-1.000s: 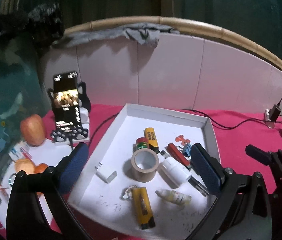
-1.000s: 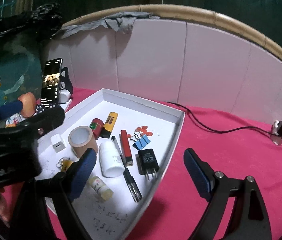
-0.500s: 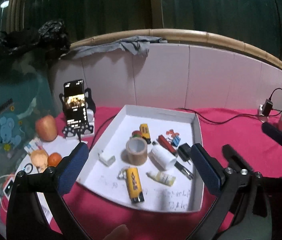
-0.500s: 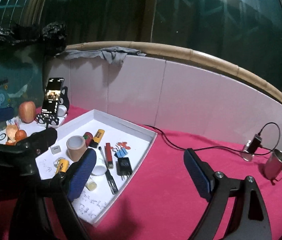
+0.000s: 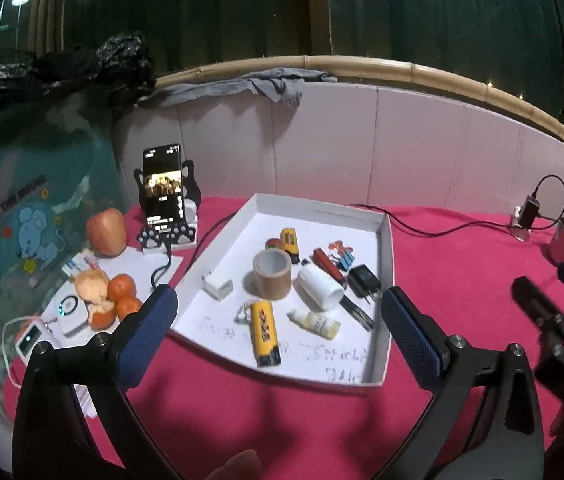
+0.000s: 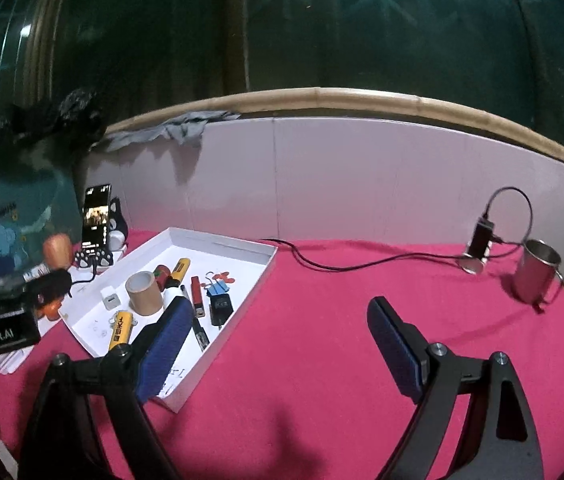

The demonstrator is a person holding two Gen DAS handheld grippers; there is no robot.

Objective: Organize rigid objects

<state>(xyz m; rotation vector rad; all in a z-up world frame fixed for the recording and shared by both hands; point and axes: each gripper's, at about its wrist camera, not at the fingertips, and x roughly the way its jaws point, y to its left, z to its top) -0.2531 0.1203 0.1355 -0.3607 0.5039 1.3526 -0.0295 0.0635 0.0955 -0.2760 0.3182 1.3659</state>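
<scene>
A white tray (image 5: 385, 264) on the red cloth holds a roll of brown tape (image 5: 272, 274), two yellow lighters (image 5: 264, 327), a white bottle (image 5: 319, 286), a black charger (image 5: 363, 280), a white plug (image 5: 218, 287), a red stick, a blue clip, a pen and a small dropper bottle. My left gripper (image 5: 278, 338) is open and empty, above the tray's near edge. My right gripper (image 6: 278, 348) is open and empty, right of the tray (image 6: 242, 312), over bare cloth.
A phone on a stand (image 5: 162, 196), an apple (image 5: 106, 231), oranges (image 5: 122, 296) and small devices lie left of the tray. A black cable (image 6: 341, 266) runs to a charger (image 6: 481, 240) beside a metal mug (image 6: 535, 276). A white tiled wall stands behind.
Both grippers have pulled back and up from the tray, so it looks smaller and farther. The right gripper has swung right over bare cloth. The objects in the tray have not moved.
</scene>
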